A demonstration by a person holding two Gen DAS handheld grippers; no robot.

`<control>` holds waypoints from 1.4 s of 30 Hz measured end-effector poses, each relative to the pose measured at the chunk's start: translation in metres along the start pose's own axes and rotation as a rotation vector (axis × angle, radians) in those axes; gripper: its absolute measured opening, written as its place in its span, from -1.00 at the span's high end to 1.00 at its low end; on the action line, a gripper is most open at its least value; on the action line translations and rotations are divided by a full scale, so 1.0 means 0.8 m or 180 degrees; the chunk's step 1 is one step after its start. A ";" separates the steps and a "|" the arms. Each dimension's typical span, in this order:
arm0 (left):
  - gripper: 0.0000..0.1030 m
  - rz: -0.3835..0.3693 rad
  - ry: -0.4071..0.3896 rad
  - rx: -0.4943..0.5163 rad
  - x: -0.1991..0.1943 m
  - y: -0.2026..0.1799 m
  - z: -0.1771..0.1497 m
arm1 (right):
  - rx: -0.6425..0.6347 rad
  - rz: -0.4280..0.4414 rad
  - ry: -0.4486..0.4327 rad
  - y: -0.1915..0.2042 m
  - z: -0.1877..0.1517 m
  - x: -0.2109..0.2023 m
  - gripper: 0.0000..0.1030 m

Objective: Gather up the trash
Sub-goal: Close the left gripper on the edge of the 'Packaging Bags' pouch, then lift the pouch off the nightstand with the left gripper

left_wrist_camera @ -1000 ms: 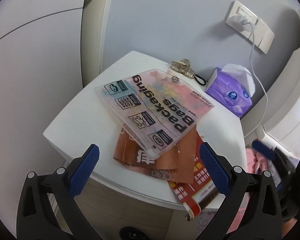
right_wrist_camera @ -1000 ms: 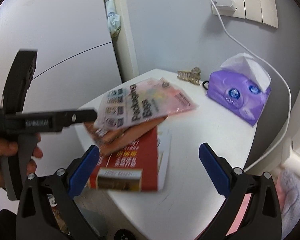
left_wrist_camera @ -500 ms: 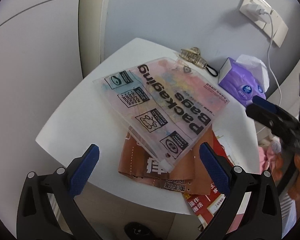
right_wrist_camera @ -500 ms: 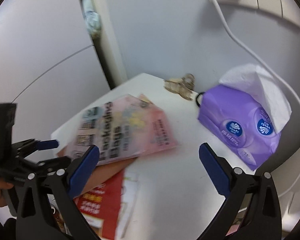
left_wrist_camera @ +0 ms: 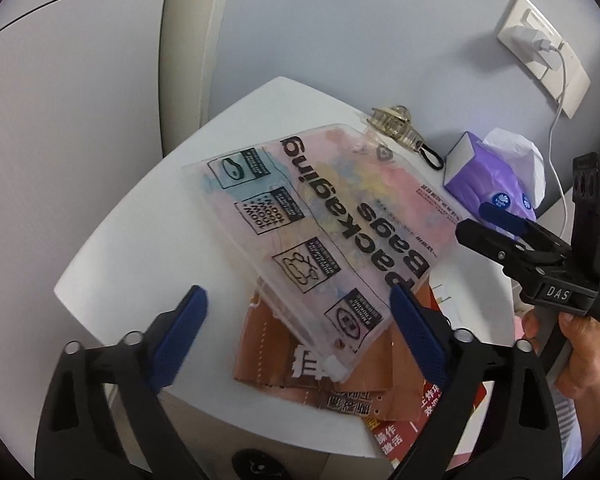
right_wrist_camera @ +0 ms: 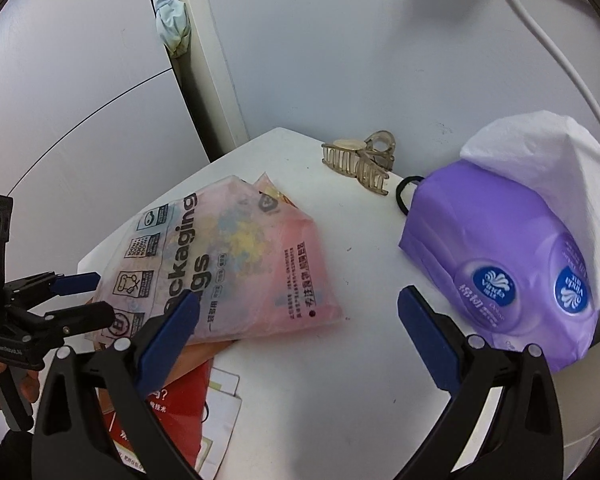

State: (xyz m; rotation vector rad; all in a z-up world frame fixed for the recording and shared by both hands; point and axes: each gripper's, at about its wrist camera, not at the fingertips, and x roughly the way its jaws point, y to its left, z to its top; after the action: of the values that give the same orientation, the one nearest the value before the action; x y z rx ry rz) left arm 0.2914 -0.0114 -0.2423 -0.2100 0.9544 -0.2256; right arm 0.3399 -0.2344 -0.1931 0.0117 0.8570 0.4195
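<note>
Translucent pink plastic formed the flat packaging bag [left_wrist_camera: 324, 236], printed "Packaging Bags", which lay on the small white table [left_wrist_camera: 140, 240] directly ahead of the left gripper [left_wrist_camera: 296, 344]. That gripper's blue-padded jaws were spread wide and held nothing; the bag's near corner sat between them, not touching either pad. Under the bag lay a brown perforated paper piece [left_wrist_camera: 312, 364], and under that a red printed booklet [left_wrist_camera: 420, 420], which projected past the table's near edge below the right-hand jaw.

The right gripper [right_wrist_camera: 300, 336] was likewise released and empty. The same bag [right_wrist_camera: 236, 264] lay ahead of its left-hand jaw, and the purple soft tissue pack [right_wrist_camera: 500, 248], with a white tissue [right_wrist_camera: 548, 160] standing out of its top, lay ahead of its right-hand jaw. Bare table surface [right_wrist_camera: 364, 288] occupied the gap between the jaws. Beyond them, a beige translucent hair claw clip [right_wrist_camera: 360, 160] rested near the wall, with what appeared to be a black elastic loop [right_wrist_camera: 404, 196] just beside the tissue pack. A white charging cable [right_wrist_camera: 556, 56] ran down the wall behind the pack.
</note>
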 end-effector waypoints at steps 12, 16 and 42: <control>-0.05 0.0041 -0.0070 -0.0036 0.012 -0.004 0.004 | 0.0034 0.0016 0.0021 0.004 0.004 0.013 -0.04; 0.14 0.0093 -0.0090 -0.0083 0.013 0.001 0.005 | 0.0115 -0.0011 0.0027 0.000 0.005 0.015 0.26; 0.87 0.0128 -0.0531 -0.0019 -0.063 -0.023 0.020 | 0.0065 -0.0015 -0.0199 0.012 0.011 -0.038 0.87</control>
State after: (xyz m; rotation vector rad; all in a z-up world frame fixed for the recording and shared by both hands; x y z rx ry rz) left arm 0.2744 -0.0139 -0.1890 -0.2114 0.7932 -0.1655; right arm 0.3256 -0.2350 -0.1636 0.0414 0.7996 0.4040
